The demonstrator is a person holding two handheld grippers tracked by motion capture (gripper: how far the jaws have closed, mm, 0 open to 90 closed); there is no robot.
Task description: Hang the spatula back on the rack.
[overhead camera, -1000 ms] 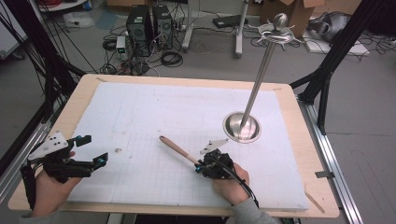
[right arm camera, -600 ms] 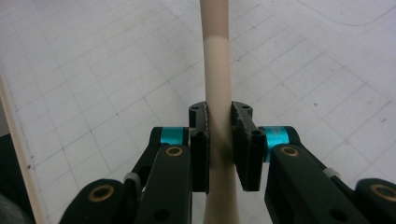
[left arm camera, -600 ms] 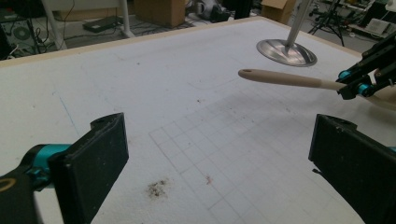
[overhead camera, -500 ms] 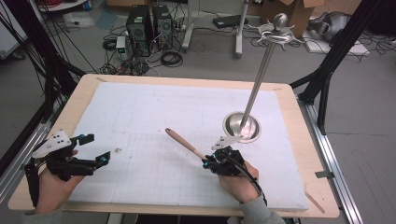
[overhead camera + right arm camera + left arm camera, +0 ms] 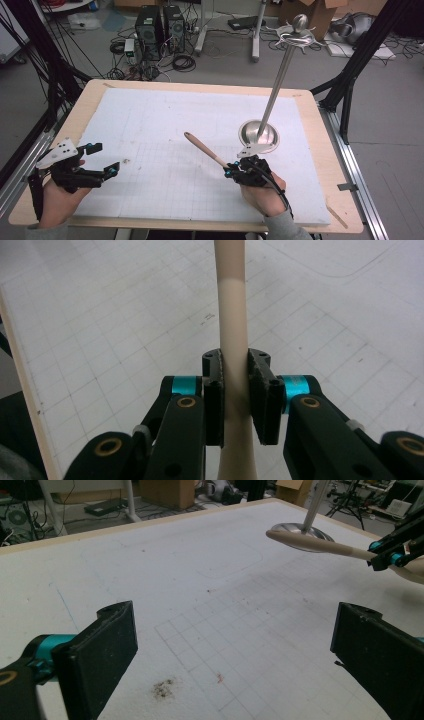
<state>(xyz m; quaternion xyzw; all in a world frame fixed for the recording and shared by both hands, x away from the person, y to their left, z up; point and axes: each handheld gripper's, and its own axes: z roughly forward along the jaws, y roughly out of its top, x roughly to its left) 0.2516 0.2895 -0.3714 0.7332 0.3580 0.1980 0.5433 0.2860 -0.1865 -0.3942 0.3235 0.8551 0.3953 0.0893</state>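
A pale wooden spoon (image 5: 202,147) is held above the white mat, its bowl end pointing up and to the left. My right gripper (image 5: 231,169) is shut on its handle. In the right gripper view the black pads clamp the cream handle (image 5: 234,330) from both sides. The spoon (image 5: 310,542) also hangs at the upper right of the left gripper view. My left gripper (image 5: 102,159) stays near the table's front left, open, with nothing between its wide-set jaws. A metal stand (image 5: 272,100) with a round base (image 5: 257,135) rises just behind the right hand.
The white gridded mat (image 5: 165,120) covers the wooden table (image 5: 330,145). Small brown crumbs (image 5: 162,687) lie on the mat ahead of the left gripper. Computers, cables and boxes crowd the floor beyond the table's far edge.
The right gripper has carried the spoon up and to the right, nearer the stand's base. The left gripper has stayed put.
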